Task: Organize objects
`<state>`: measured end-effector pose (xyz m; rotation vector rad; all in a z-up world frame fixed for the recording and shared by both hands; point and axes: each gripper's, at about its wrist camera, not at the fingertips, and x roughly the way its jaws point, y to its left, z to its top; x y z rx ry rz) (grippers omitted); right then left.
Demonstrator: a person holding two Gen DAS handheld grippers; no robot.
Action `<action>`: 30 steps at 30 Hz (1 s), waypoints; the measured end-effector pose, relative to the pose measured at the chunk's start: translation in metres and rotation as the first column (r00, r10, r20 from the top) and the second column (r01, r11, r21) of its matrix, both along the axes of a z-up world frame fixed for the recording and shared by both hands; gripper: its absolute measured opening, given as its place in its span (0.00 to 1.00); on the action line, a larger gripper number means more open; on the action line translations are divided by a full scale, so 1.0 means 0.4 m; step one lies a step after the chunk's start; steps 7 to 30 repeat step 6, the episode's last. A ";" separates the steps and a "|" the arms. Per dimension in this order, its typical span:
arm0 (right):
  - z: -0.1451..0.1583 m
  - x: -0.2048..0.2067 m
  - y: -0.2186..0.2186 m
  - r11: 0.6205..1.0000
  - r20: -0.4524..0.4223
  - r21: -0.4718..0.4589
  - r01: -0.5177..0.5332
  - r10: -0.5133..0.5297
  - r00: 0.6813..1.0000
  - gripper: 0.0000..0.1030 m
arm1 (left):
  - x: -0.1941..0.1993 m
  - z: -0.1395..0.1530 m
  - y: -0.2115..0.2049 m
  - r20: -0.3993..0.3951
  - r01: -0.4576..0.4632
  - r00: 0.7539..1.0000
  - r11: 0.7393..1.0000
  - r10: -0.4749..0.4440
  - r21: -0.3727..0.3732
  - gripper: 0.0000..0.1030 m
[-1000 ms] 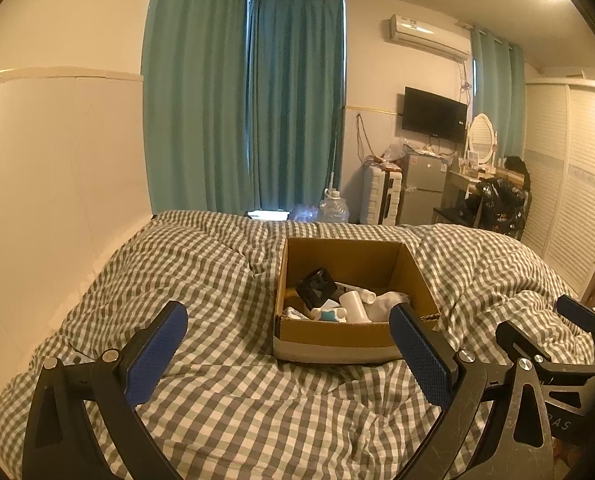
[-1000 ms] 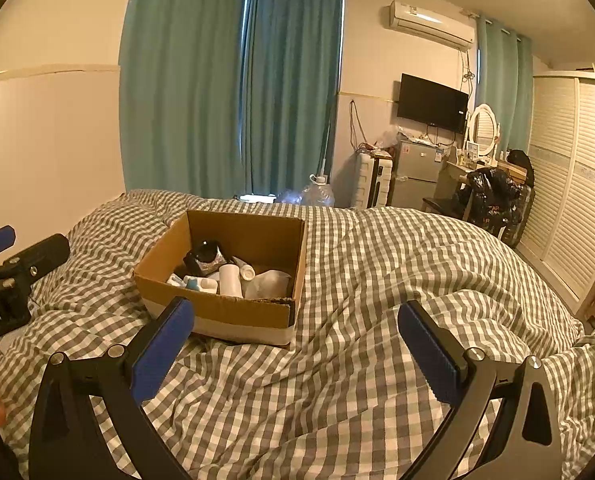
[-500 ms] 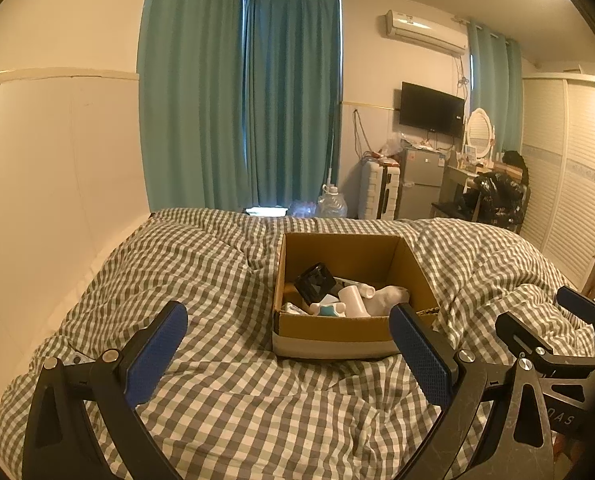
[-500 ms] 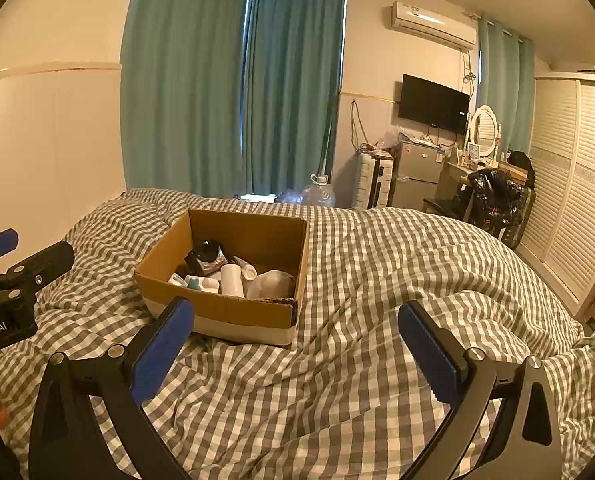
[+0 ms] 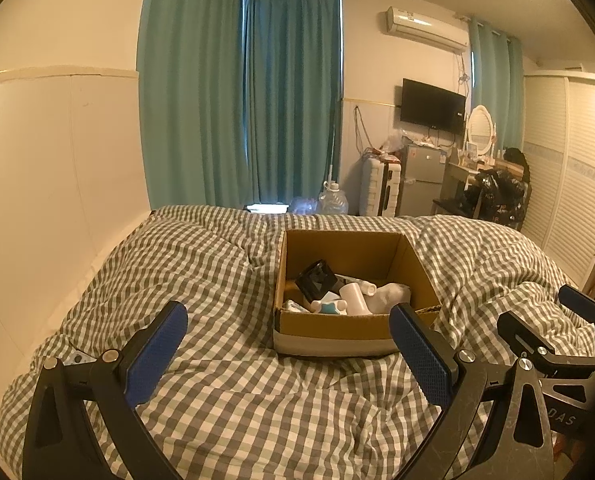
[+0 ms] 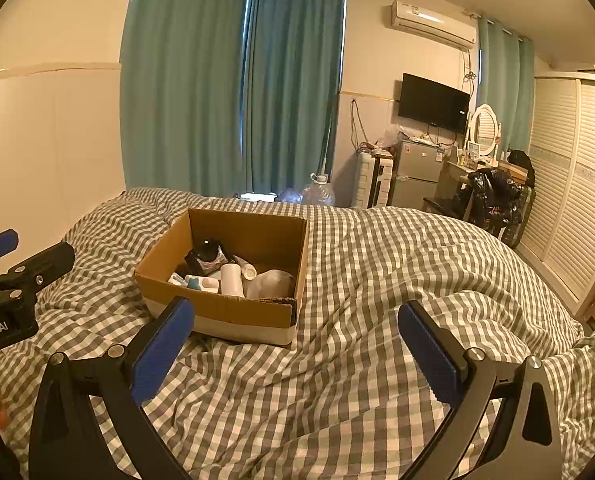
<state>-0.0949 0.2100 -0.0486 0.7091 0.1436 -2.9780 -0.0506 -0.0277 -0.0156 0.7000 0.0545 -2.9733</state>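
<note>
An open cardboard box [image 5: 337,326] sits on the checked duvet, also in the right wrist view [image 6: 217,306]. It holds a black object [image 5: 317,278], a white bottle [image 5: 355,300], a teal-capped tube [image 5: 329,307] and crumpled white plastic [image 5: 393,294]. My left gripper [image 5: 289,348] is open and empty, held above the duvet in front of the box. My right gripper [image 6: 297,344] is open and empty, to the right of the box; it also shows at the right edge of the left wrist view.
The green-and-white checked duvet [image 5: 217,380] covers the whole bed. A cream wall [image 5: 57,180] borders the bed's left side. Teal curtains [image 5: 249,100], a water jug [image 5: 331,200], a small fridge [image 6: 413,174] and a louvred wardrobe [image 6: 577,200] stand beyond.
Both grippers have drifted slightly; the box sits a little higher in the left wrist view. Both grippers stay open and empty.
</note>
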 end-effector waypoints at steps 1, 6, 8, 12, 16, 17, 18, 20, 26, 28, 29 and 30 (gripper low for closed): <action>-0.001 0.000 -0.001 1.000 0.001 0.001 0.000 0.000 1.000 0.99 | 0.000 0.000 -0.002 0.002 -0.001 1.000 1.000 0.001 0.002 1.00; -0.008 -0.002 -0.007 1.000 0.004 0.008 0.000 0.000 1.000 0.99 | 0.004 -0.004 -0.004 -0.003 0.007 1.000 1.000 -0.007 -0.001 1.00; -0.008 -0.002 -0.007 1.000 0.004 0.008 0.000 0.000 1.000 0.99 | 0.004 -0.004 -0.004 -0.003 0.007 1.000 1.000 -0.007 -0.001 1.00; -0.008 -0.002 -0.007 1.000 0.004 0.008 0.000 0.000 1.000 0.99 | 0.004 -0.004 -0.004 -0.003 0.007 1.000 1.000 -0.007 -0.001 1.00; -0.008 -0.002 -0.007 1.000 0.004 0.008 0.000 0.000 1.000 0.99 | 0.004 -0.004 -0.004 -0.003 0.007 1.000 1.000 -0.007 -0.001 1.00; -0.008 -0.002 -0.007 1.000 0.004 0.008 0.000 0.000 1.000 0.99 | 0.004 -0.004 -0.004 -0.003 0.007 1.000 1.000 -0.007 -0.001 1.00; -0.008 -0.002 -0.007 1.000 0.004 0.008 0.000 0.000 1.000 0.99 | 0.004 -0.004 -0.004 -0.003 0.007 1.000 1.000 -0.007 -0.001 1.00; -0.008 -0.002 -0.007 1.000 0.004 0.008 0.000 0.000 1.000 0.99 | 0.004 -0.004 -0.004 -0.003 0.007 1.000 1.000 -0.007 -0.001 1.00; -0.008 -0.002 -0.007 1.000 0.004 0.008 0.000 0.000 1.000 0.99 | 0.004 -0.004 -0.004 -0.003 0.007 1.000 1.000 -0.007 -0.001 1.00; -0.008 -0.002 -0.007 1.000 0.004 0.008 0.000 0.000 1.000 0.99 | 0.004 -0.004 -0.004 -0.003 0.007 1.000 1.000 -0.007 -0.001 1.00; -0.008 -0.002 -0.007 1.000 0.004 0.008 0.000 0.000 1.000 0.99 | 0.004 -0.004 -0.004 -0.003 0.007 1.000 1.000 -0.007 -0.001 1.00; -0.008 -0.002 -0.007 1.000 0.004 0.008 0.000 0.000 1.000 0.99 | 0.004 -0.004 -0.004 -0.003 0.007 1.000 1.000 -0.007 -0.001 1.00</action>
